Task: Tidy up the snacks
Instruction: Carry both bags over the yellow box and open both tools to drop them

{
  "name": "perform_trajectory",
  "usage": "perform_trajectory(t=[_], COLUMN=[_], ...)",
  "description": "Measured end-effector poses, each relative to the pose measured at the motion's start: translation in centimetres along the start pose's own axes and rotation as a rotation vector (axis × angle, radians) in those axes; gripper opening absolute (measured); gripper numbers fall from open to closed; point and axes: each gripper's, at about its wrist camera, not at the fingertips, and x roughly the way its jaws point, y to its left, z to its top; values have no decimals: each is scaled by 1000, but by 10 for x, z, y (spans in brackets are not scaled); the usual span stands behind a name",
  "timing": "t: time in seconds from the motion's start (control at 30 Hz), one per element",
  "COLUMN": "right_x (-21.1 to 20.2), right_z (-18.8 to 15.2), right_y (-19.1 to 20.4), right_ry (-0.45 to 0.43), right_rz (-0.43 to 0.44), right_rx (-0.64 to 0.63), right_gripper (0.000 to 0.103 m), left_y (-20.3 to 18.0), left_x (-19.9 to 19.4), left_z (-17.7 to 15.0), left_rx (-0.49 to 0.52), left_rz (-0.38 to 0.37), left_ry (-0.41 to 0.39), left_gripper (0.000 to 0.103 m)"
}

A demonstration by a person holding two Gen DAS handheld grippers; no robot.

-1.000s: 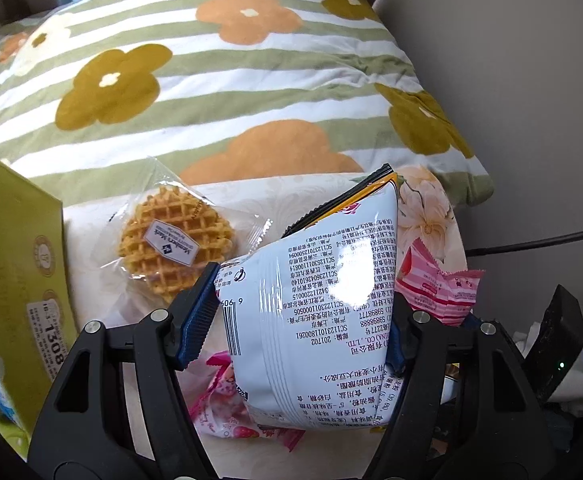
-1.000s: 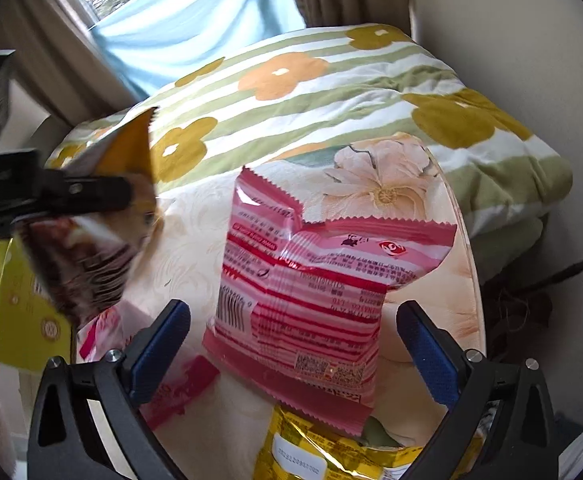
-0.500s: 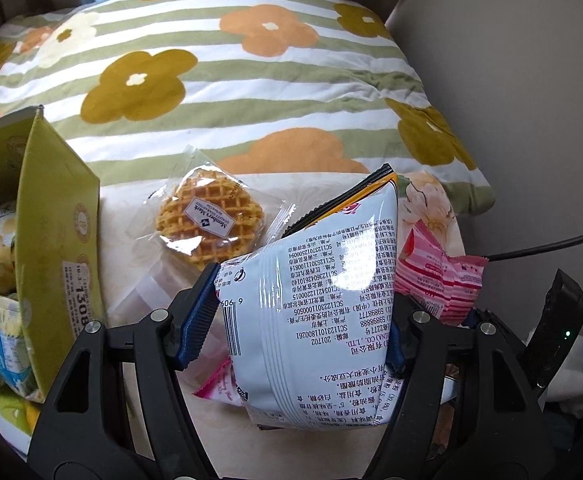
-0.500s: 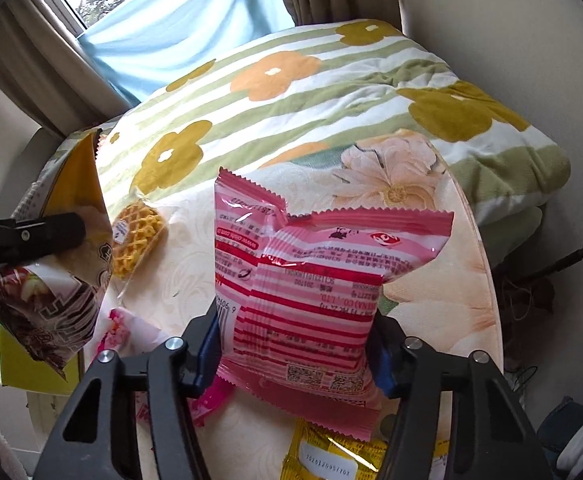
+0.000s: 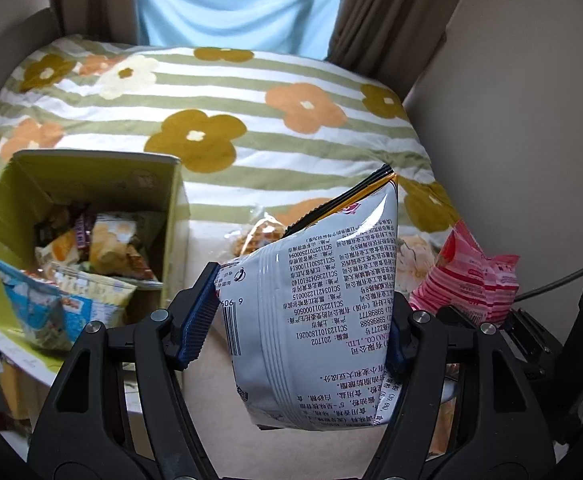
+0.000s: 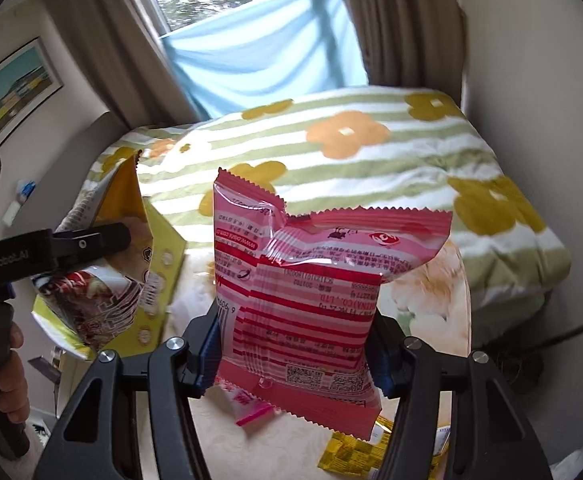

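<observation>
The left tool was closed on a silver snack bag, its blue pads pressed against the bag's two sides, and the bag was held clear of the bench with its printed back turned to the camera. To the left of the bag, an open green box was seen, already holding several snack packets. A wrapped waffle lay on the bench behind the bag, just beside the box.

The right tool was closed on a pink striped snack packet, gripped at its lower sides and lifted above the bench. Under it, a small pink sachet and a yellow packet were left lying on the bench. In the right wrist view, the left tool was seen at the left edge, held by a hand, with its bag hanging close to the green box. A flowered, green-striped quilt lay behind the bench.
</observation>
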Motion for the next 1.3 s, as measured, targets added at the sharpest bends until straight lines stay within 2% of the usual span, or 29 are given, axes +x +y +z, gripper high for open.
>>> perform_trajectory(t=[0.27, 0.57, 0.83, 1.07, 1.17, 1.23, 1.27, 1.3], right_x=[-15, 11, 62, 103, 114, 119, 121, 124], right_z=[25, 36, 39, 33, 31, 29, 29, 29], right_y=[75, 169, 241, 279, 287, 286, 285, 285], right_ry=[-45, -36, 12, 70, 95, 110, 117, 124], right_rz=[94, 162, 185, 166, 145, 128, 121, 116], right_rx=[-122, -187, -204, -171, -159, -152, -146, -140], right_gripper=[56, 56, 56, 56, 56, 56, 56, 56], left_y=[69, 177, 277, 324, 332, 332, 333, 334], left_x=[-67, -99, -87, -38, -23, -16, -15, -15], left_z=[6, 16, 26, 27, 31, 33, 34, 34], left_rx=[-71, -118, -122, -80, -64, -39, -38, -39], left_rz=[86, 144, 191, 167, 166, 179, 180, 172], left_ry=[-113, -140, -89, -8, -2, 6, 3, -7], left_gripper=[66, 66, 66, 66, 72, 89, 102, 103])
